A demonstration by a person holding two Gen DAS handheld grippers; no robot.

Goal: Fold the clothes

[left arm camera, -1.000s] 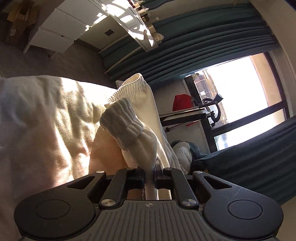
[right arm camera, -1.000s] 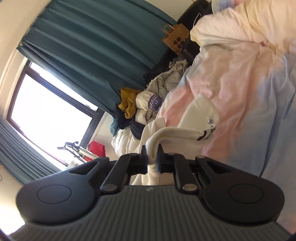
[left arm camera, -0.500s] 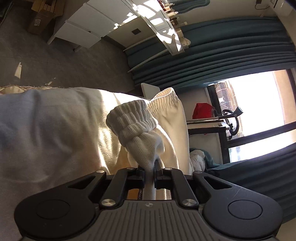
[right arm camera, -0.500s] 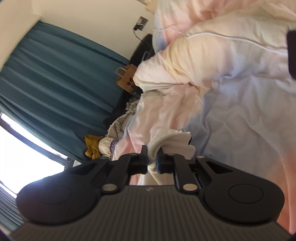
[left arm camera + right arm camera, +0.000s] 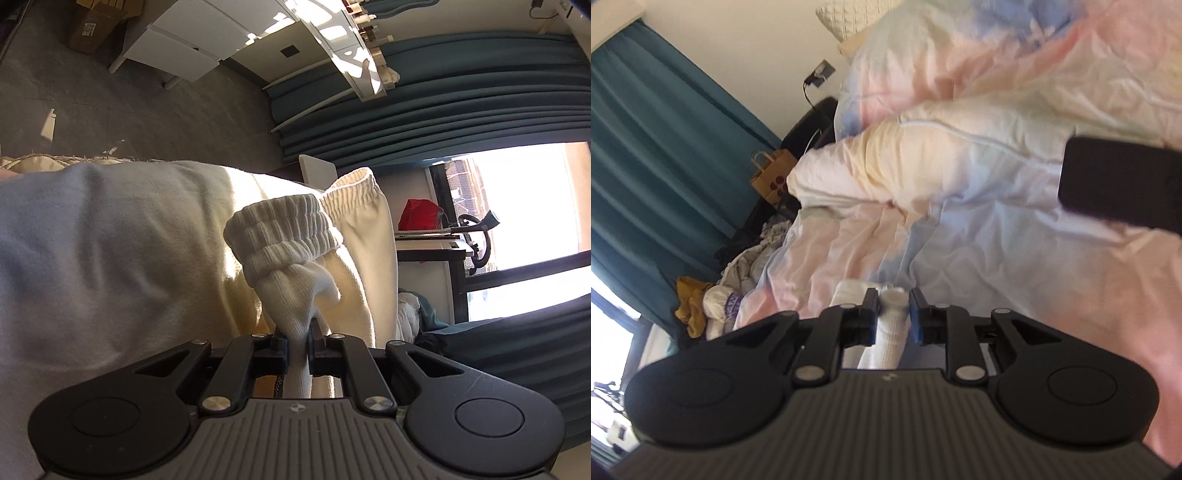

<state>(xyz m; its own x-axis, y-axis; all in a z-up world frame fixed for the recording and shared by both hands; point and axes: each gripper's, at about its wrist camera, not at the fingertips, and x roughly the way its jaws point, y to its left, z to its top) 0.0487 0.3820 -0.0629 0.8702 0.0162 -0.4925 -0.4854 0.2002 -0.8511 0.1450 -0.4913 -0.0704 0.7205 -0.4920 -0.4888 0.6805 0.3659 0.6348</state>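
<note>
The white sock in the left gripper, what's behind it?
Cream sweatpants hang right behind the sock pinched in the left gripper. Whatever lies past them is covered.

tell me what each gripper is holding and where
Left gripper pinches a white ribbed sock below its cuff. Right gripper has white ribbed fabric between its jaws, slightly parted.

Dark object [image 5: 1123,182] blurred, edge-cropped.

Hard daylight pours through the window [image 5: 517,206], blown out to white, throwing sunlit patches and soft shadows across the cream fabric [image 5: 147,258]. The right wrist view is motion-blurred, and fisheye curvature bends both frames' edges.
</note>
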